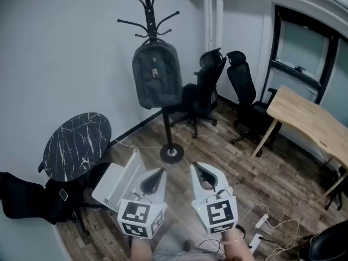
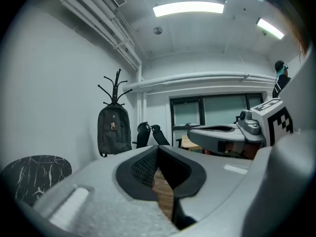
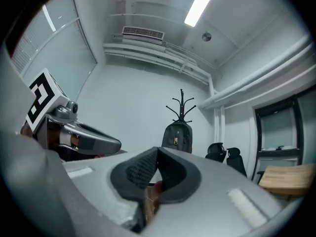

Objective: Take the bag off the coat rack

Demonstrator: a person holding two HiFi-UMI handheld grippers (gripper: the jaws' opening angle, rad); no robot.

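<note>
Markings: the backpack [image 1: 157, 75] carries a small patch on its front panel, and its print is too small to read; the left cube [image 1: 141, 217] and the right cube [image 1: 220, 213] each bear black-and-white square markers.

Left gripper [image 1: 161, 171]: jaws together, the dark pads meeting at the tip; only the wood floor shows in the gap below them in the left gripper view; it holds and touches nothing.

Right gripper [image 1: 196, 167]: jaws together in the same manner; it holds and touches nothing.

Both grippers sit side by side at the lower edge of the head view, apart from each other and roughly level; both point toward the rack.

Task item: the dark grey backpack hangs from an upper hook of the black coat rack [image 1: 148, 10]; it rests against the pole, clear of the floor; the rack's round base stands on the wood floor close to the white wall; the backpack is well apart from both grippers.

Surroundings: a round black marble-pattern table [image 1: 76, 145] stands left of the rack; two black office chairs [image 1: 204, 88] stand right of it; a wooden desk [image 1: 310, 118] occupies the right edge.
</note>
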